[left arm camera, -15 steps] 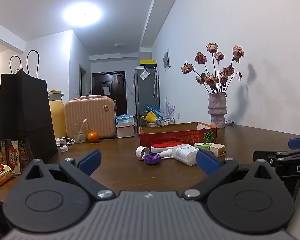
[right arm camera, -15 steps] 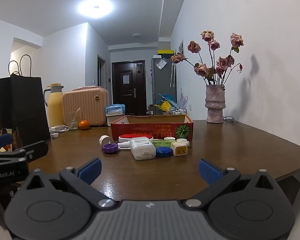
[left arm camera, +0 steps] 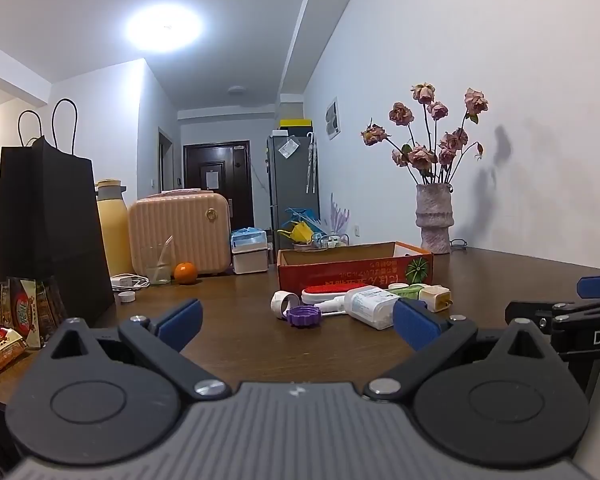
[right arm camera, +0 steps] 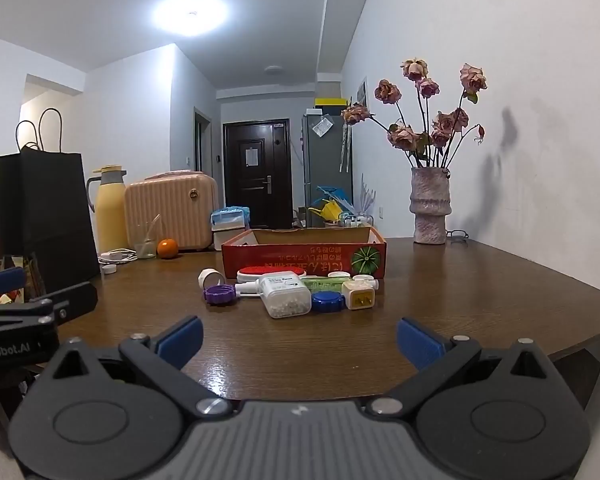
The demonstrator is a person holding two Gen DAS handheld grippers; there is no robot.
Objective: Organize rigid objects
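The left gripper [left arm camera: 296,320] was held low over the near edge of the wooden table [left arm camera: 236,332], its blue-padded fingers [left arm camera: 180,317] spread wide with nothing between them. The right gripper [right arm camera: 299,336] sat in the same posture beside it, jaws wide apart and empty.

The things to be sorted lay in a loose cluster ahead of both grippers, well apart from the fingertips and just in front of the red cardboard box [right arm camera: 304,258]. Seen from the right wrist, the cluster was almost straight ahead; from the left wrist it lay ahead and somewhat to the right.

Nearest the right gripper was a clear pill bottle [right arm camera: 285,295] lying on its side, with white pellets inside. A blue round lid [right arm camera: 327,301] touched its right side, and a cream plug adapter [right arm camera: 359,295] stood just beside that. To the left of the bottle lay a purple ridged cap [right arm camera: 219,294], and just behind the cap a white tape roll [right arm camera: 211,278] stood on edge. A red-topped white case [right arm camera: 270,271] and a green tube [right arm camera: 320,282] lay against the foot of the box, behind the bottle.

Further off on the left of the table were an orange [right arm camera: 167,248], a peach ribbed case [right arm camera: 171,211], a yellow thermos [right arm camera: 110,210] and a black paper bag [right arm camera: 44,216]. A vase of dried roses [right arm camera: 430,206] stood near the wall on the right.
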